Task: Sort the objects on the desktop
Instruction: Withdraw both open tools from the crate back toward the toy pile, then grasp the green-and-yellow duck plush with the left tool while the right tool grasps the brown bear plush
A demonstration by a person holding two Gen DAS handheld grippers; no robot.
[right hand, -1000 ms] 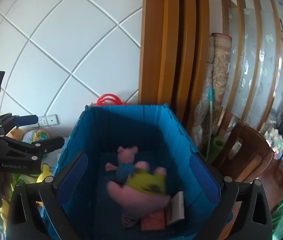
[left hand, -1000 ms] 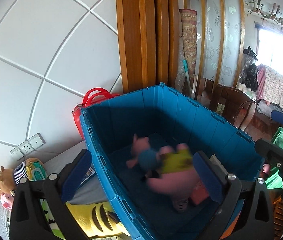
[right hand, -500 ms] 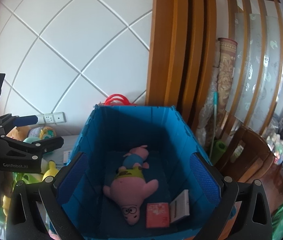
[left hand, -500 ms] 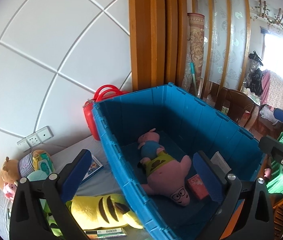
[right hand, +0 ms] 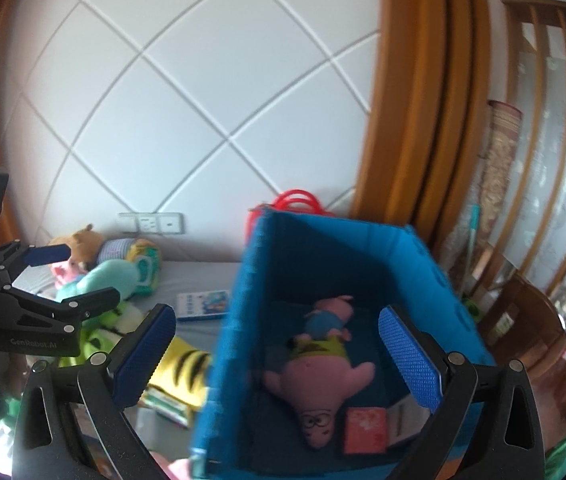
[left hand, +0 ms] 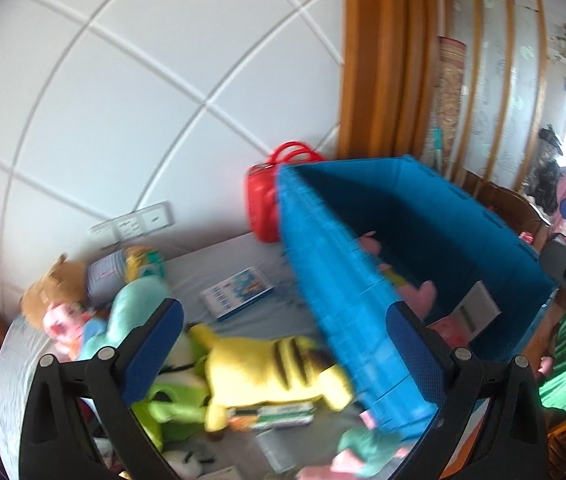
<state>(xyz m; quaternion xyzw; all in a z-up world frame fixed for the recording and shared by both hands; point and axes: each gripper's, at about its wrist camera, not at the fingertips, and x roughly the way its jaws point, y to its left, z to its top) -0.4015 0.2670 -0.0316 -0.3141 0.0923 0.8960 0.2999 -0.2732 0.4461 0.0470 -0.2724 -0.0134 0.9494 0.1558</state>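
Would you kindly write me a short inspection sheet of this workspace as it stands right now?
Surface: grey table top, crowded on its left side.
Job's things: blue crate holds a pink star plush, a small pig plush, a red card and a grey booklet. Yellow striped plush, blue-and-white booklet and a heap of soft toys lie outside.
Clutter: red bag behind the crate.
Grippers: left tool open, empty; right tool open, empty.
Cables: nothing seen.
Surroundings: white tiled wall, wall sockets, wooden door frame.
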